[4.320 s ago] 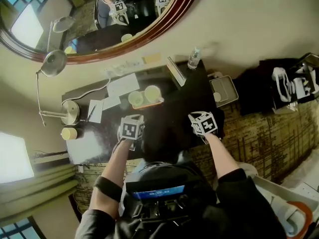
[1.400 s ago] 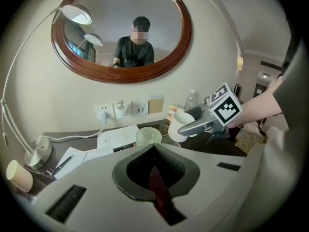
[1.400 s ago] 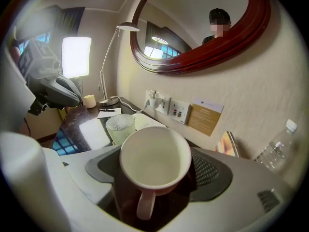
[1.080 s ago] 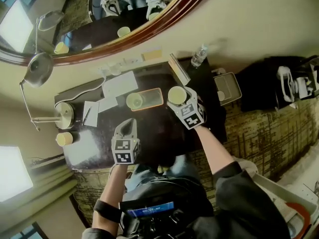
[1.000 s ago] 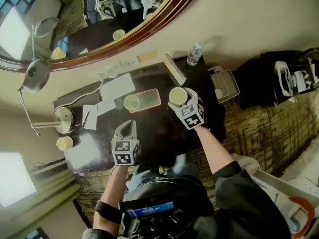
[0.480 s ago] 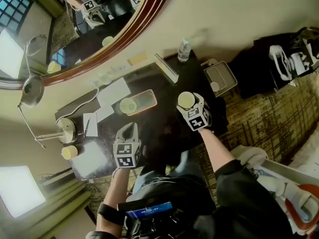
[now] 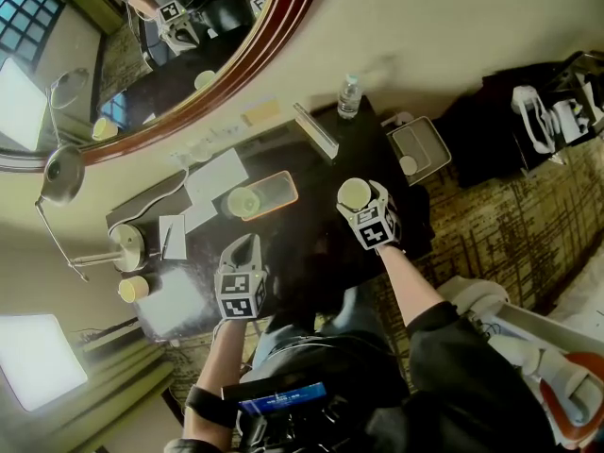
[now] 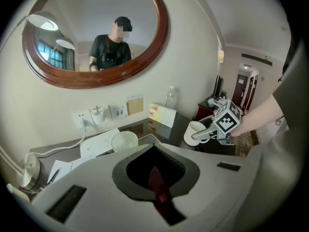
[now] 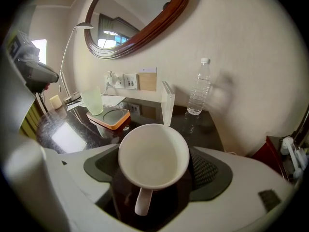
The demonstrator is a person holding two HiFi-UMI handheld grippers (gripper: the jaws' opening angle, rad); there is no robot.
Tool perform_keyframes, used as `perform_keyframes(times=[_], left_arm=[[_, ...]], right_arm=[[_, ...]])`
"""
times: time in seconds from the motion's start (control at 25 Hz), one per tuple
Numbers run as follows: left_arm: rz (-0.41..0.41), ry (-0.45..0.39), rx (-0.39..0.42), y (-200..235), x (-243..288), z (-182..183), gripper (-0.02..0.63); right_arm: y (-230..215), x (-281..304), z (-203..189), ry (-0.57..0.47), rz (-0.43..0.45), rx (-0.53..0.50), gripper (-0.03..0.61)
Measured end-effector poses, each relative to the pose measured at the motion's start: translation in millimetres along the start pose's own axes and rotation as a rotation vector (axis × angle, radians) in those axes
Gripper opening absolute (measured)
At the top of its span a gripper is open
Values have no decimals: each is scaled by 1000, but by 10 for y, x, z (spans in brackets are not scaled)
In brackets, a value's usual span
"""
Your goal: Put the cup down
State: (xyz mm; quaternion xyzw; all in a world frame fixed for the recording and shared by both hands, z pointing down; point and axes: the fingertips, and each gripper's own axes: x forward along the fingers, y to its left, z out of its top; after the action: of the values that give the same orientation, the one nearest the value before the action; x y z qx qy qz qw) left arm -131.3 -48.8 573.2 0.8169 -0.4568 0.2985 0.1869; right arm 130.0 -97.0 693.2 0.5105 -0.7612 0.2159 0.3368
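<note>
Locate white ceramic cup (image 9: 153, 154) upright between the jaws of the right gripper (image 7: 360, 203), handle toward that gripper's camera, mouth up, empty inside. Read right jaws as spread wide and just now opening further: dark gap visible between left pad and cup wall, right pad close by the rim (contact there not resolvable). Place cup at the right part of the dark glossy tabletop (image 7: 302, 225), apparently seated on it, well right of the orange-rimmed rectangular tray (image 9: 109, 118). Note pale green glass tumbler (image 9: 92, 100) standing on the tray's left end. Note clear plastic water bottle (image 9: 198, 88) farther back by the cream wall, upright, and a clear upright card stand (image 9: 168, 102) between tray and bottle. Read left gripper (image 7: 243, 246) as jaws together, nothing between them, hovering at the table's near edge left of the cup, well apart from it. Record oval wood-framed mirror (image 9: 128, 16) on the wall above the table.
</note>
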Motion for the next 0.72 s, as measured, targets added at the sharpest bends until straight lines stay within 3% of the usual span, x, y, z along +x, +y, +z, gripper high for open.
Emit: perform_keyframes(times=[0.48,0.56,0.68,0.72], left_arm=[[2,-13,-12,5,21,-1,0],[6,-22,-12,19,25,2,0],[7,-57,-27,18,32,55,0],[7,-60,-34,7,22,71,0]], right_arm=[[22,-190,192,-51,19,-33,460],[48,-304,274,-74,35,-42,419],[111,-498,387,-110,67,-62,417],[138,-569,419,-121,75,-69,380]])
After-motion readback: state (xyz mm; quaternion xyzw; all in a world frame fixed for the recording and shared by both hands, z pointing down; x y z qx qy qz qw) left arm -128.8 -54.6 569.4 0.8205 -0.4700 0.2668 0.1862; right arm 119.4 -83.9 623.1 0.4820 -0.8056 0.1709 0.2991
